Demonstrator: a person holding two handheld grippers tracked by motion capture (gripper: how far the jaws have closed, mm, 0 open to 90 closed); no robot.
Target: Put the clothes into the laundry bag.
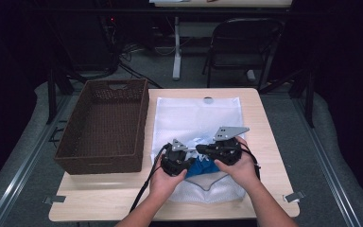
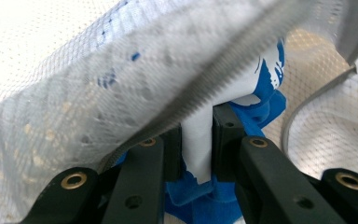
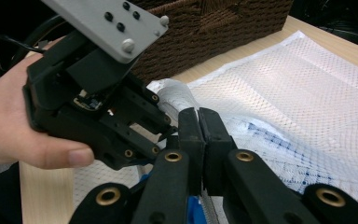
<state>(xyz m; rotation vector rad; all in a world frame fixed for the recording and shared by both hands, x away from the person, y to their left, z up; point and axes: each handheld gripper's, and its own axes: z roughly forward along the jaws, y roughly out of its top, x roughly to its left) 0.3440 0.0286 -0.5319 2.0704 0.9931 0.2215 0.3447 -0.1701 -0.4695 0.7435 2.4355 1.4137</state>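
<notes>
Left gripper: held in the person's left hand, near the front edge of the table. In its own view the two black fingers pinch a fold of white and blue cloth, which stands up between the pads.

Right gripper: held in the person's right hand, just beside the left gripper. Its fingers are pressed together on the zipper edge of the mesh bag; the bag's white netting spreads away beyond the fingertips.

Mesh bag: lies flat on the table, its far end well beyond both sets of fingers, its near end under them. In the left gripper view its zipper edge arches over the left fingers, lifted above the cloth.

Cloth: blue and white, partly inside the bag's opening; its blue part shows between the two grippers in the high view, and bunches below and to the far side of the left fingers.

Basket: brown woven, on the table off to the left of the left fingers, apart from the bag.

Chair: stands on the floor well beyond the table.
</notes>
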